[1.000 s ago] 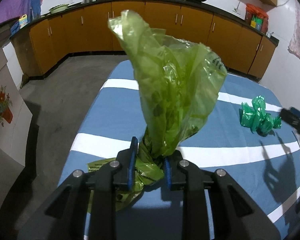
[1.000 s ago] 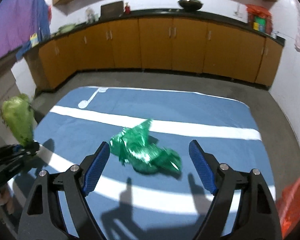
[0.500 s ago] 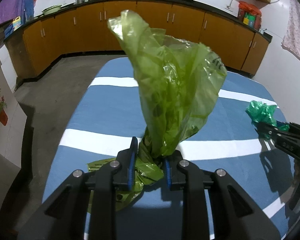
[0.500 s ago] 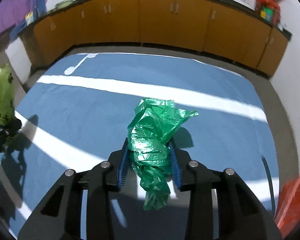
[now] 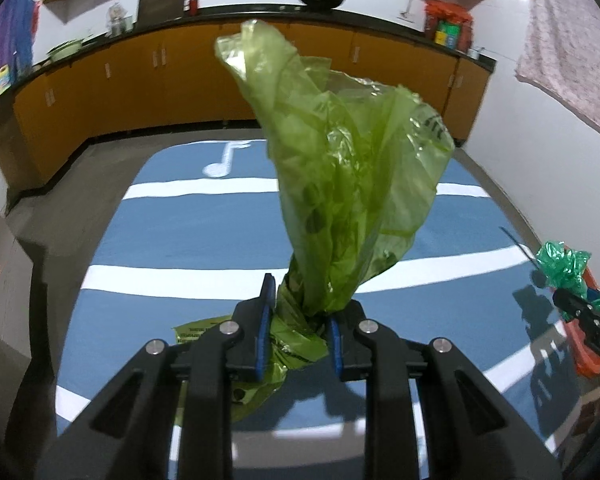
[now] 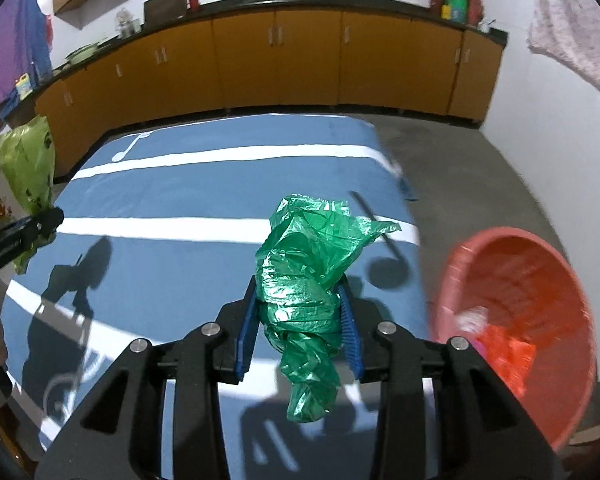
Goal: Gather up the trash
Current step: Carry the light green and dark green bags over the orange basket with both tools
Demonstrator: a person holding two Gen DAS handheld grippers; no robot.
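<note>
Right wrist view: my right hand-held gripper [image 6: 300,320] is clamped on a crumpled dark green plastic bag [image 6: 306,276], lifted clear of the blue striped desk [image 6: 172,196]. A red basin [image 6: 540,264], already holding some scraps, sits just to the right of this gripper, beyond the desk edge; I judge it the drop point, so the coming move is a short swing rightward. Left wrist view: my left hand-held gripper [image 5: 298,336] grips the neck of a light green plastic bag [image 5: 340,184], standing upright above the pads. The right hand is much the nearer to the basin.
</note>
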